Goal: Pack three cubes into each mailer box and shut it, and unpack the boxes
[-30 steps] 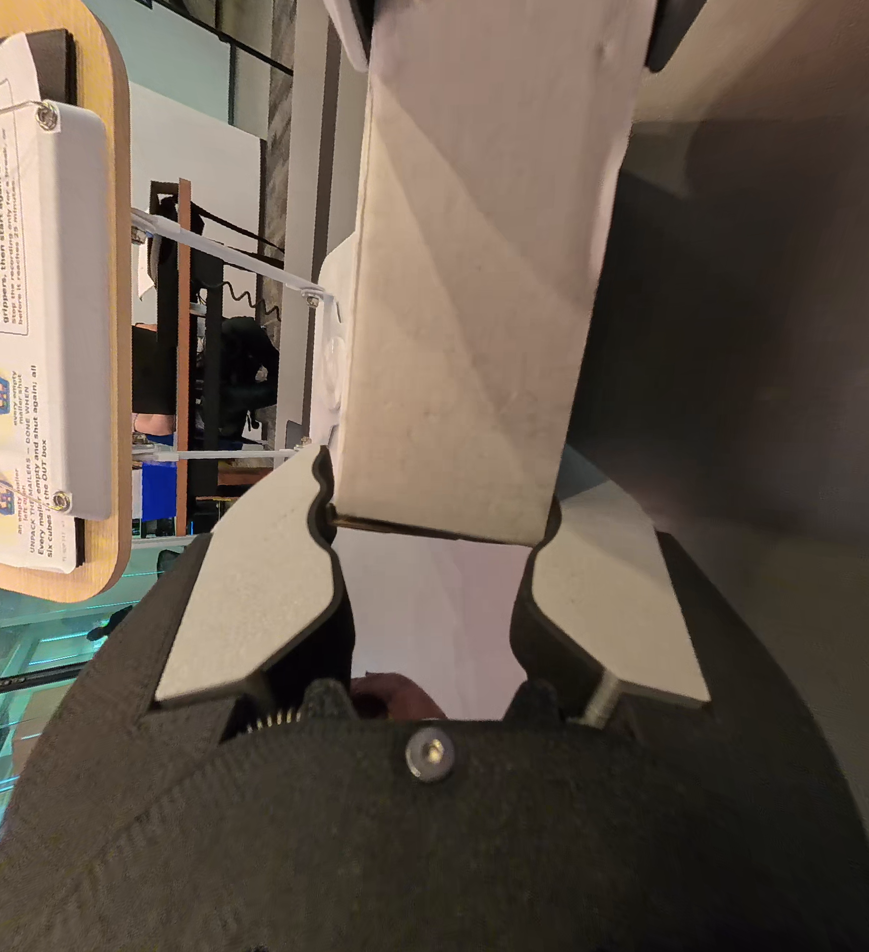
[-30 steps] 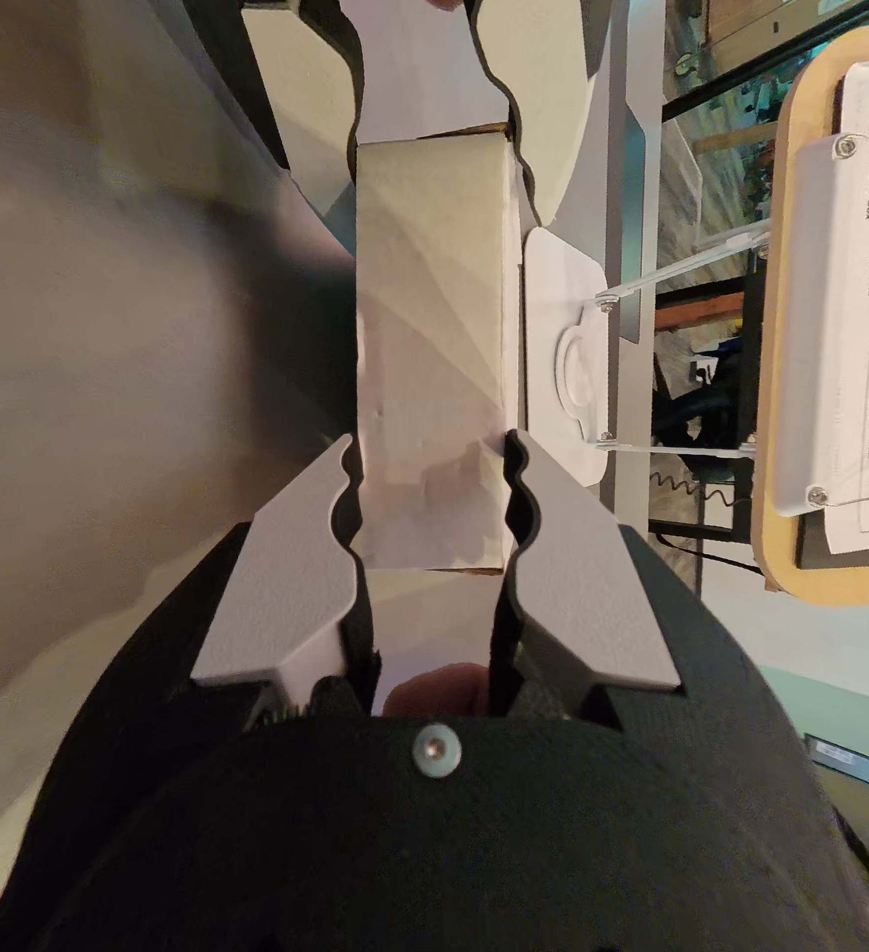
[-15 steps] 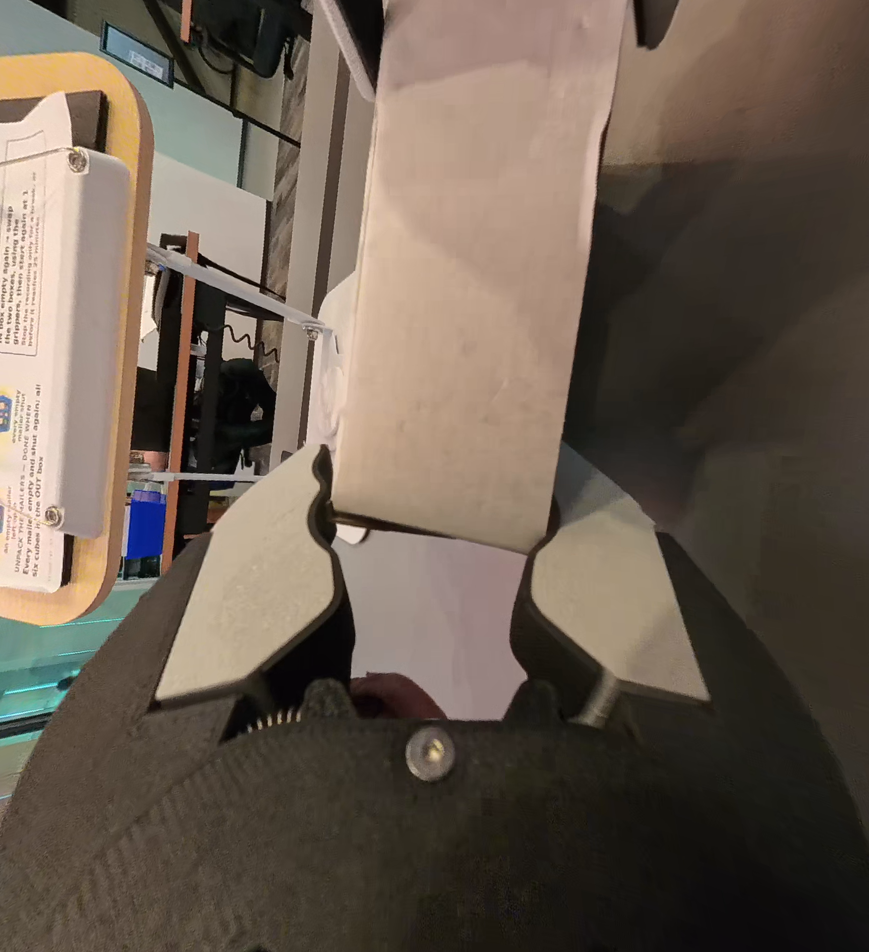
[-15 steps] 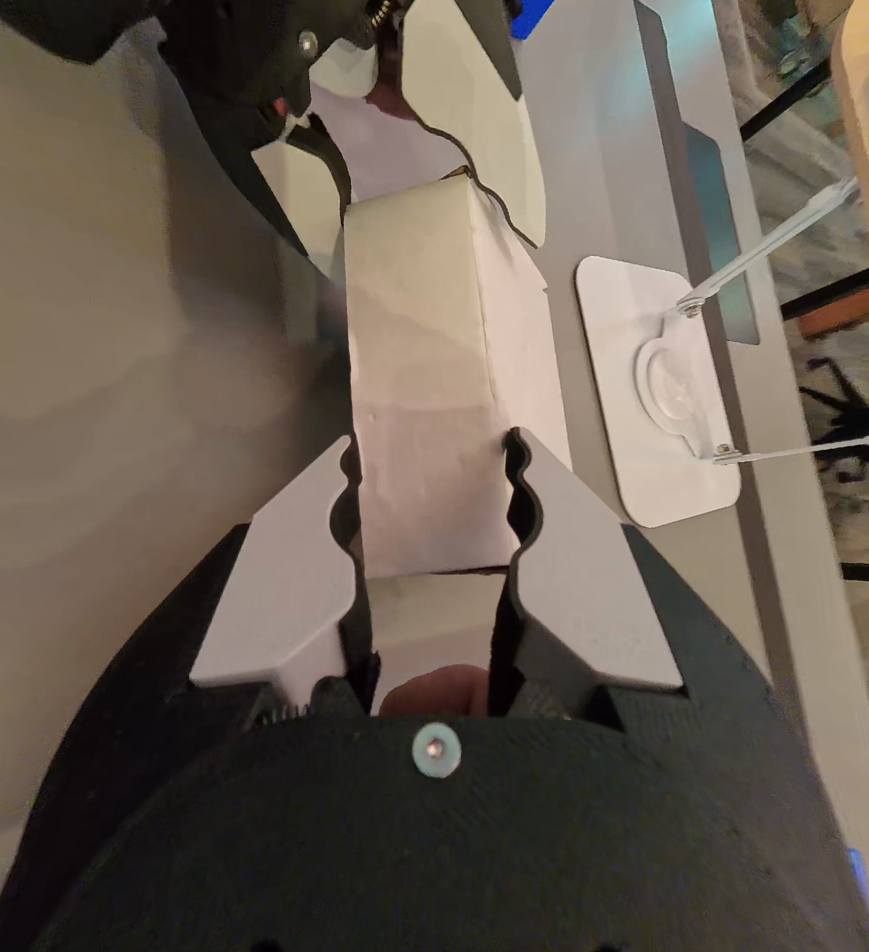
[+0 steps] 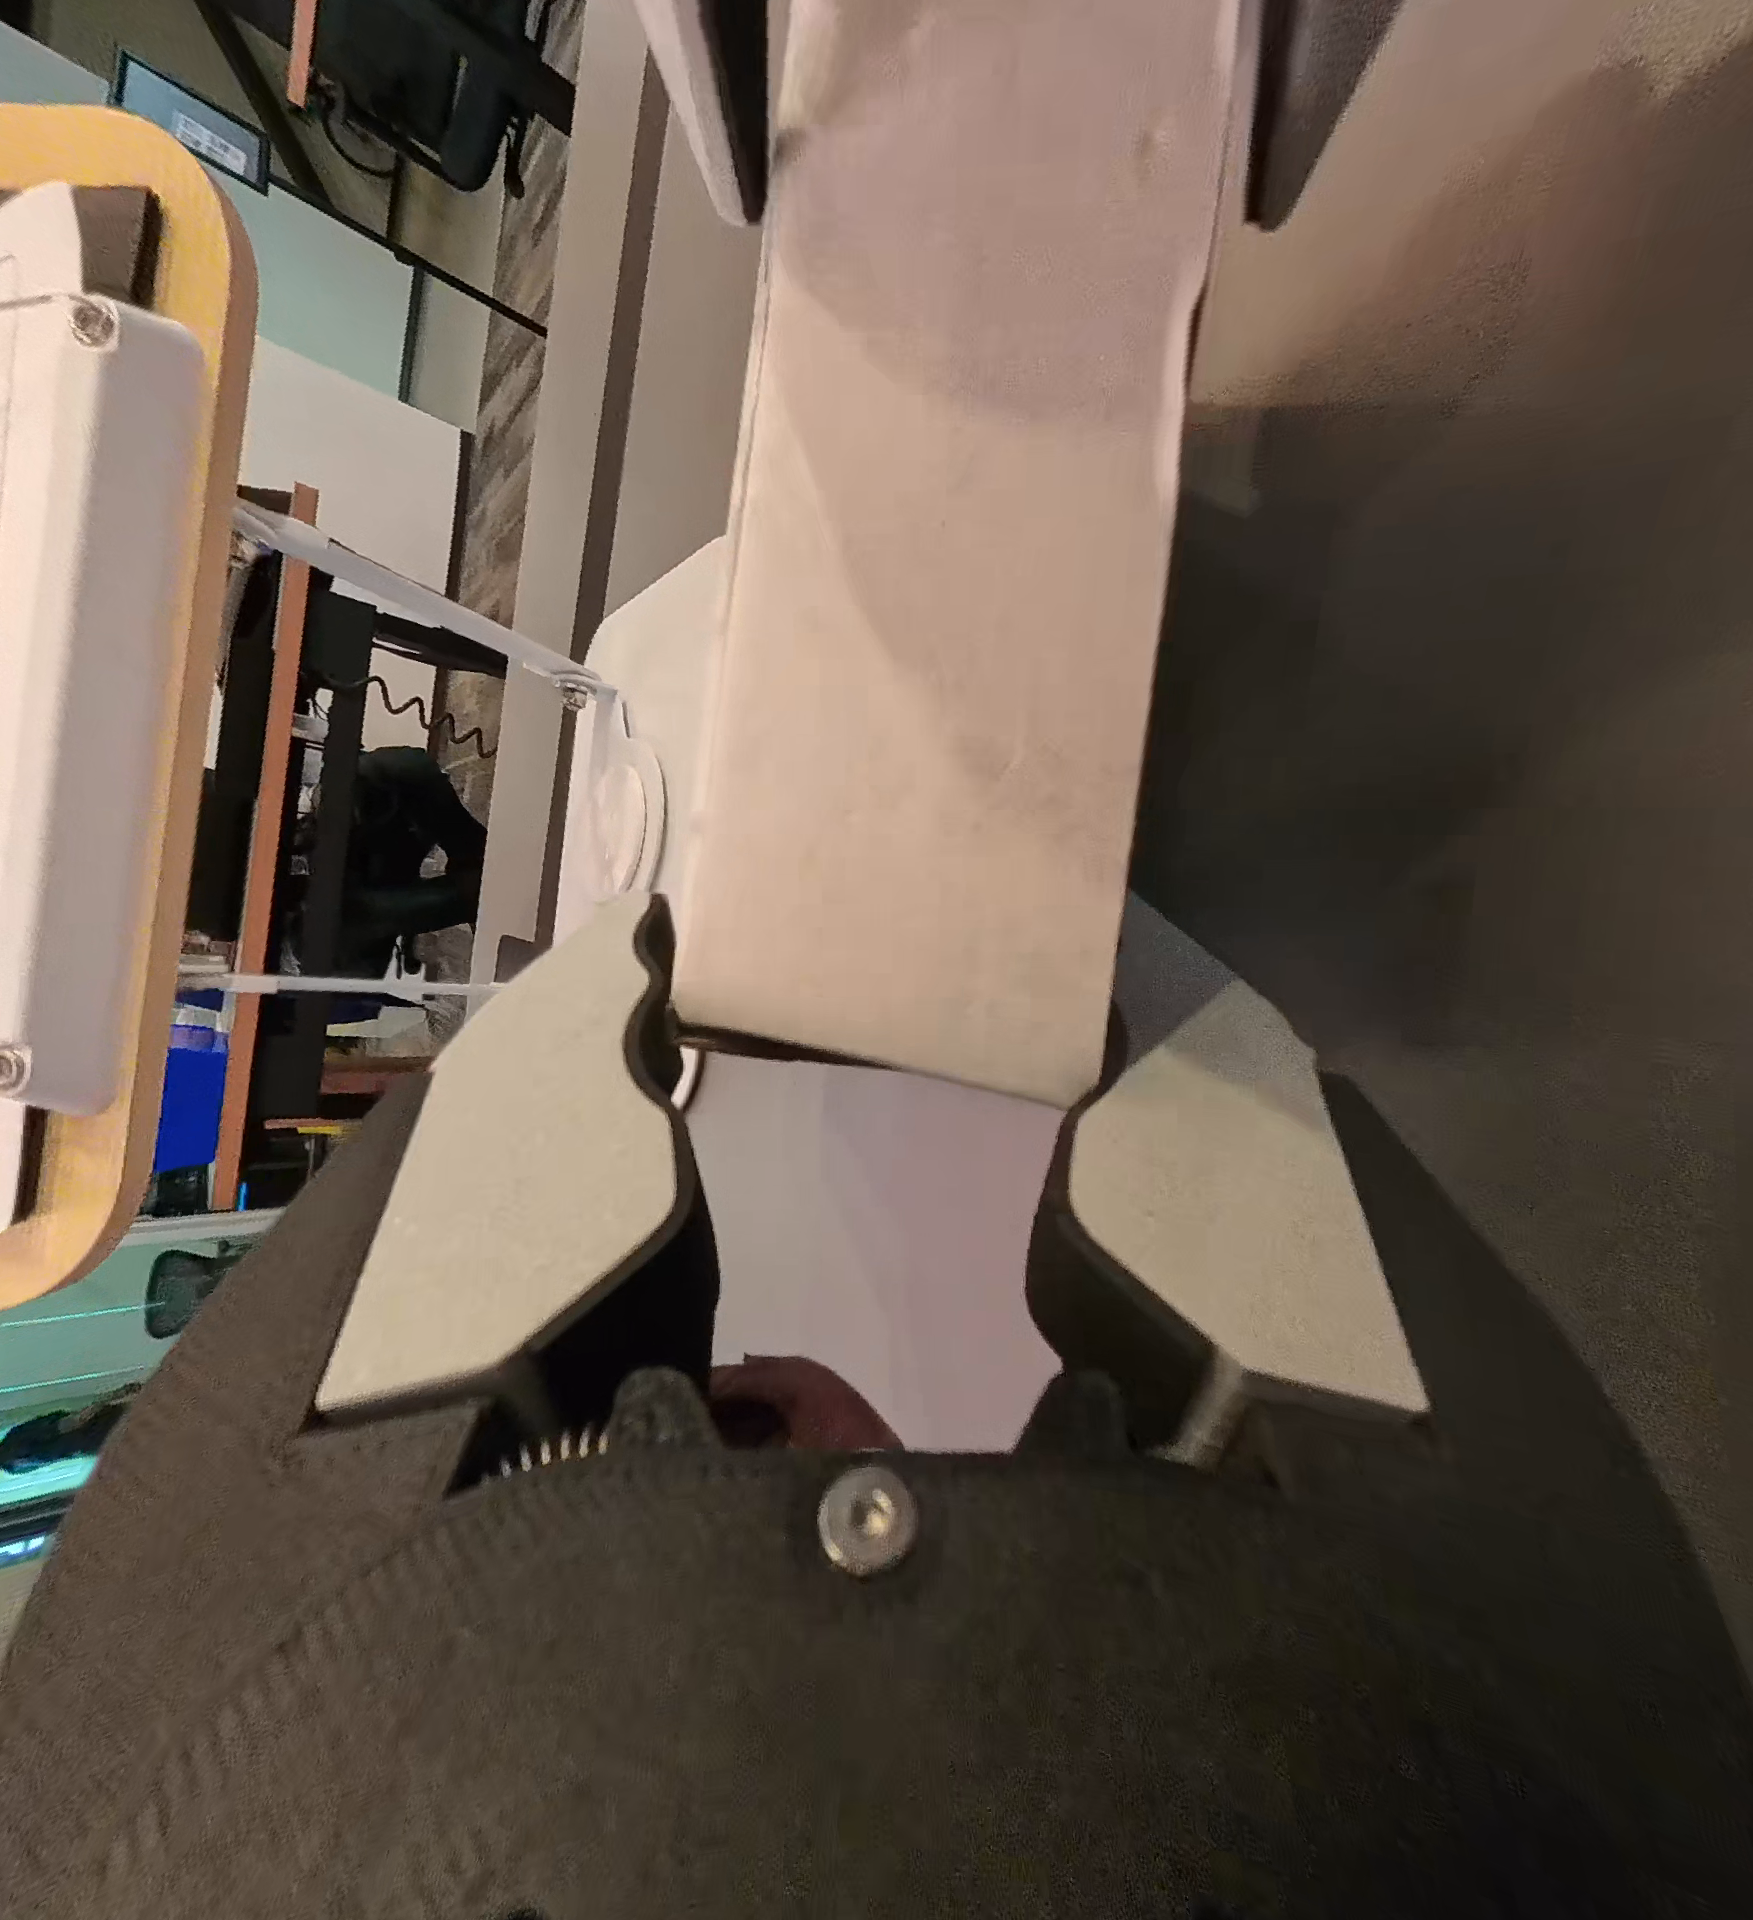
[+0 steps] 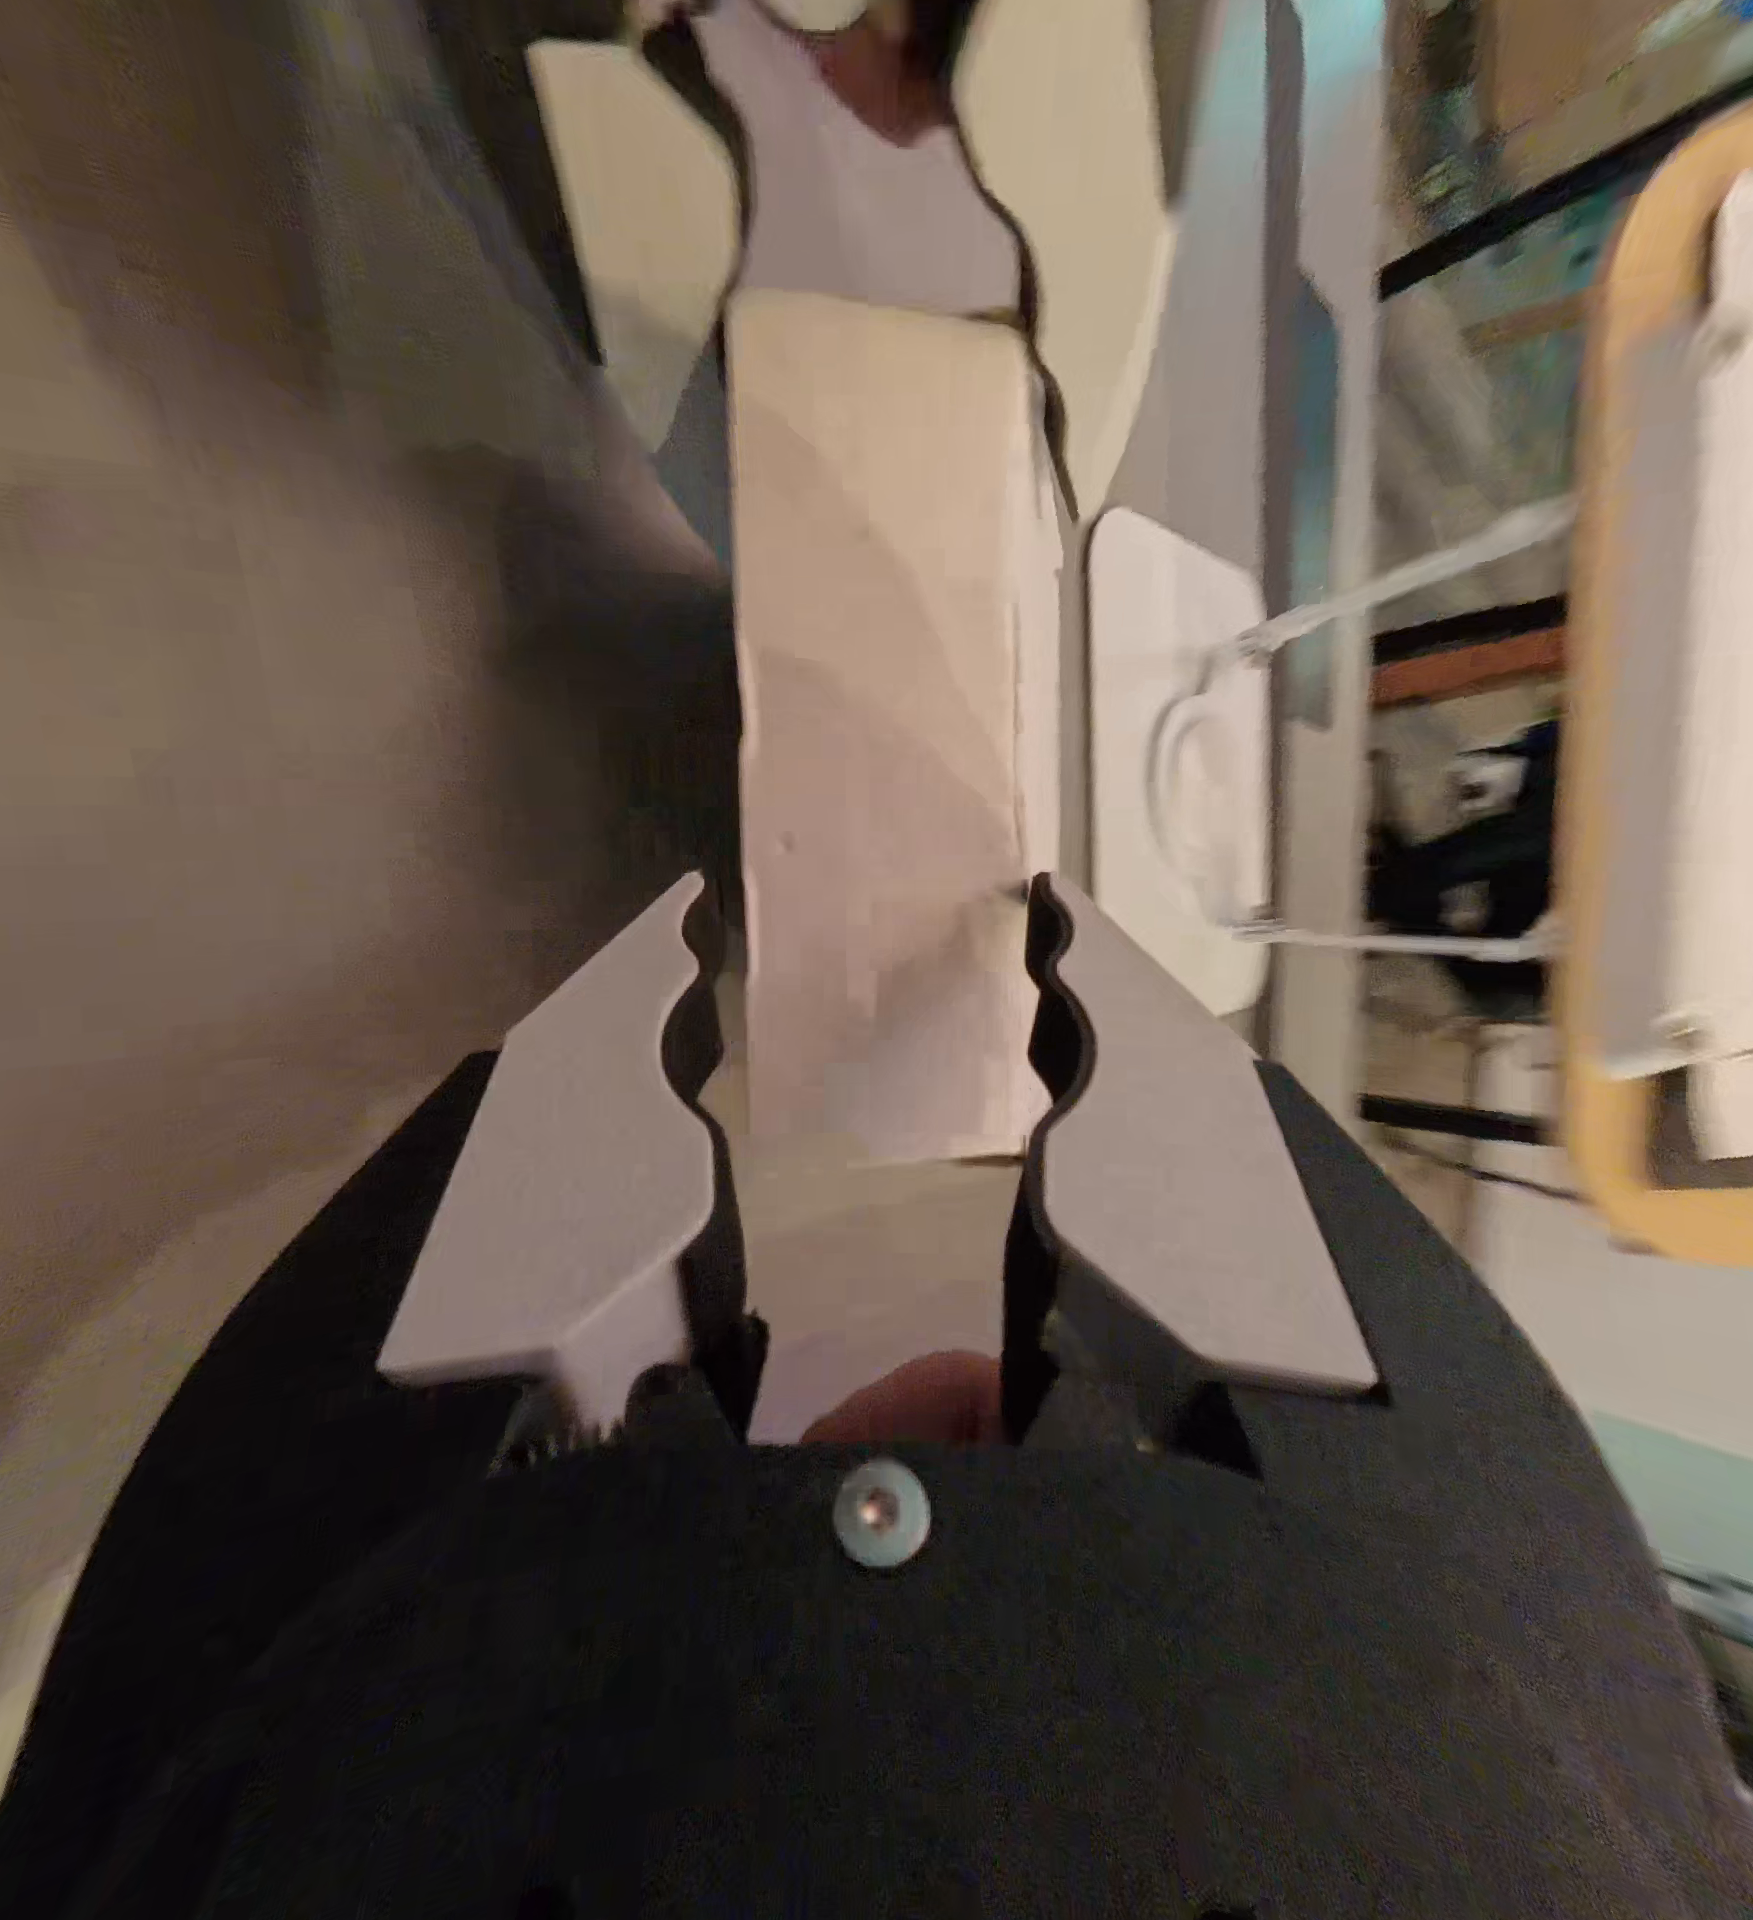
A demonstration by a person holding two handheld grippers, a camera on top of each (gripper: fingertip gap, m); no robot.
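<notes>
A shut white mailer box is held in the air between my two grippers, one at each end. My left gripper is shut on its near end in the left wrist view, with the right gripper's fingers clamping the far end at the top. In the right wrist view my right gripper is shut on the near end of the mailer box, and the left gripper grips the far end. No cubes are in view.
A wood-rimmed board with a printed sheet and a white plate stands beyond the box; it also shows in the right wrist view. A white base plate with clear rods sits beside the box. The grey table top lies alongside.
Both grippers keep their hold on the box. The box and both grippers have swung together; the right wrist view tilted away and came back, and is now blurred by motion.
</notes>
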